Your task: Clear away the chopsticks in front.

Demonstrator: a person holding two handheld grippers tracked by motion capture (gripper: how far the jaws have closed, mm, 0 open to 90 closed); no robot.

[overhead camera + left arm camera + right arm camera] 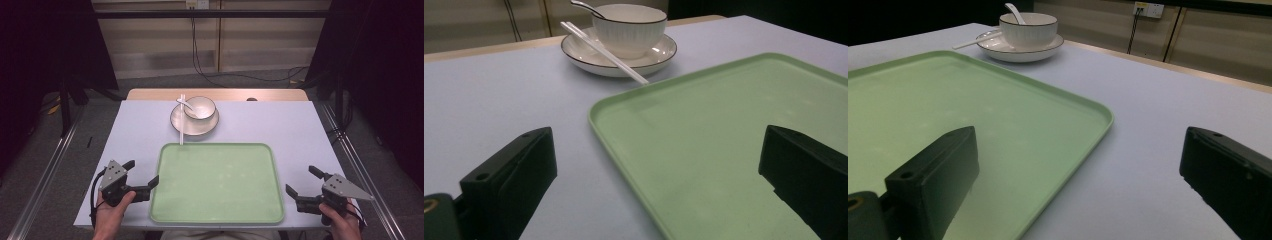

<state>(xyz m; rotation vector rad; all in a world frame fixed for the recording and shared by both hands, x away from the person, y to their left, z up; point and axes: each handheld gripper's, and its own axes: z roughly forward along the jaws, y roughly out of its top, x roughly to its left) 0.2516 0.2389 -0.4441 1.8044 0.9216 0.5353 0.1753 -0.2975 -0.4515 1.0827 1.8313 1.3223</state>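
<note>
Right now the green tray (217, 182) lies flat at the near middle of the pale tabletop (280, 125), with nothing on it. The left gripper (143, 176) sits just beside the tray's near left edge, its jaws spread wide and released, one over the tabletop and the other over the tray's left rim in the left gripper view. The right gripper (302, 183) rests just beside the tray's near right edge, jaws likewise released and grasping nothing. Beyond the tray's far edge stands a white plate (178, 124) carrying a white bowl (202, 105) with a spoon (186, 105) leaning in it. A pair of white chopsticks (182, 120) lies across the plate's left side, its near tip reaching the tray's far rim.
</note>
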